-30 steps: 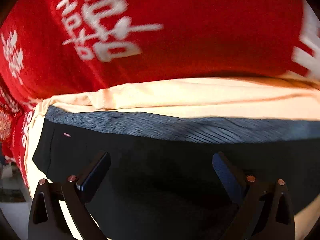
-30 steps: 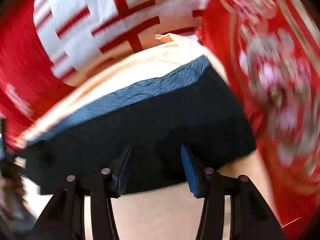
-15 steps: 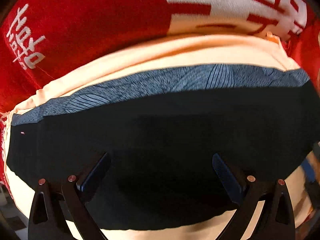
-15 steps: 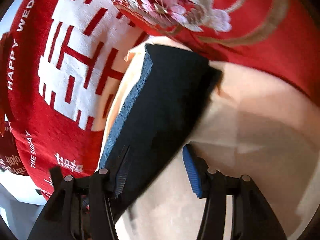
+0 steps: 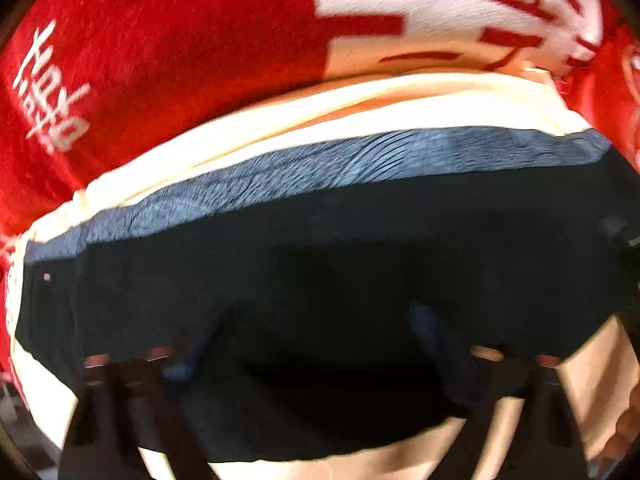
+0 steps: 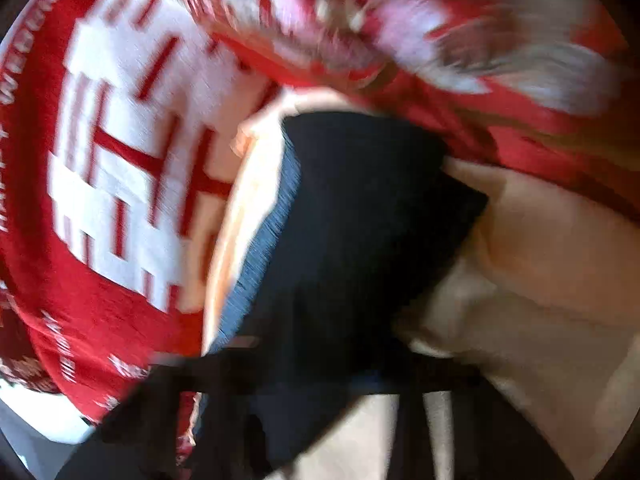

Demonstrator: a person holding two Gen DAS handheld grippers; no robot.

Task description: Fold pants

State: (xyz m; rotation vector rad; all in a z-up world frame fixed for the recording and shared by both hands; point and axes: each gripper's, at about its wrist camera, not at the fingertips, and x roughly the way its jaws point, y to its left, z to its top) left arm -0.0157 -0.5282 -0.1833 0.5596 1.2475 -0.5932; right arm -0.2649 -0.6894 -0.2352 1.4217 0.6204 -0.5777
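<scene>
Red blanket (image 5: 168, 80) with white lettering covers the bed and fills the background in both views. On top of it lies a cream cloth (image 5: 340, 108), and the pants (image 5: 320, 264) sit on that: a dark, compact rectangle with a grey-blue patterned band (image 5: 360, 160) along the far edge. Looks already folded down at least once; a judgement from the shape, the layers aren't resolvable.

Both frames are motion-blurred, the right wrist view badly so.

Left gripper (image 5: 316, 352): fingers spread wide, hovering over the near-middle of the pants. Nothing visibly pinched between them. Contact with the fabric can't be confirmed, as dark fingers on dark cloth merge.

Right gripper (image 6: 320, 376): sits at the near end of the pants, seen lengthwise here, with the band running up the left side. Too smeared to tell how far open it is or whether it holds cloth.

Step in hand, as I read it: getting set for the next fold or a flatten pass.

To do it well:
- Stop moving before closing; blur means poor aim.
- Grab both corners of one short end and take all layers, not just the top one.
- Don't catch the cream cloth underneath.
- Lift together and keep the edge taut between the grippers.
- Land edge on edge, using the band as the alignment reference.
- Release only once the fabric is lying flat.
</scene>
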